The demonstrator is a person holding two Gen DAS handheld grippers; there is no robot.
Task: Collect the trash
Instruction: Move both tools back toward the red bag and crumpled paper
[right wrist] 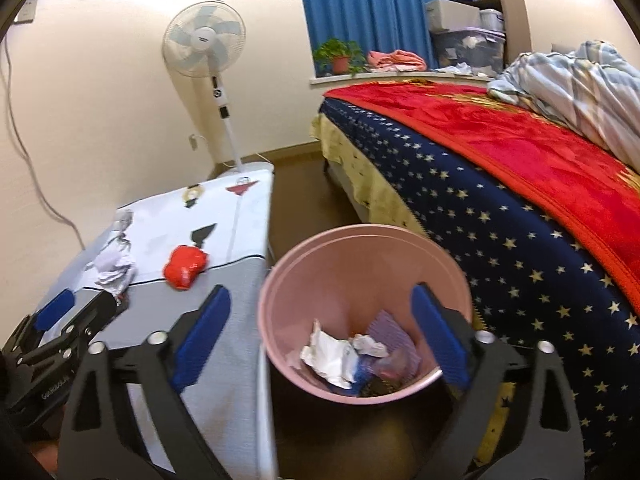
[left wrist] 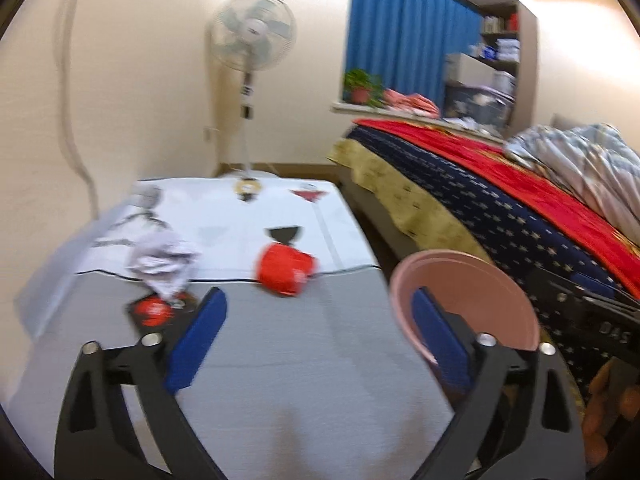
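Observation:
A crumpled red wrapper (left wrist: 286, 272) (right wrist: 185, 266) lies on the cloth-covered table (left wrist: 280, 360) (right wrist: 232, 280). To its left sits a crumpled white paper (left wrist: 162, 264) (right wrist: 114, 268), with a red-and-black packet (left wrist: 152, 310) just in front of it. A pink bin (left wrist: 472, 280) (right wrist: 360, 256) stands on the floor between table and bed and holds white paper and other scraps (right wrist: 340, 356). My left gripper (left wrist: 318, 308) (right wrist: 78, 312) is open and empty over the table's near end. My right gripper (right wrist: 320, 300) hangs open and empty above the bin's mouth.
A bed (right wrist: 500, 200) with a starred navy cover and a red blanket lies close on the right. A standing fan (right wrist: 208, 40) is behind the table, and a cable (right wrist: 24, 152) runs down the wall. A blue curtain (right wrist: 372, 8) and a potted plant (right wrist: 340, 58) are at the back.

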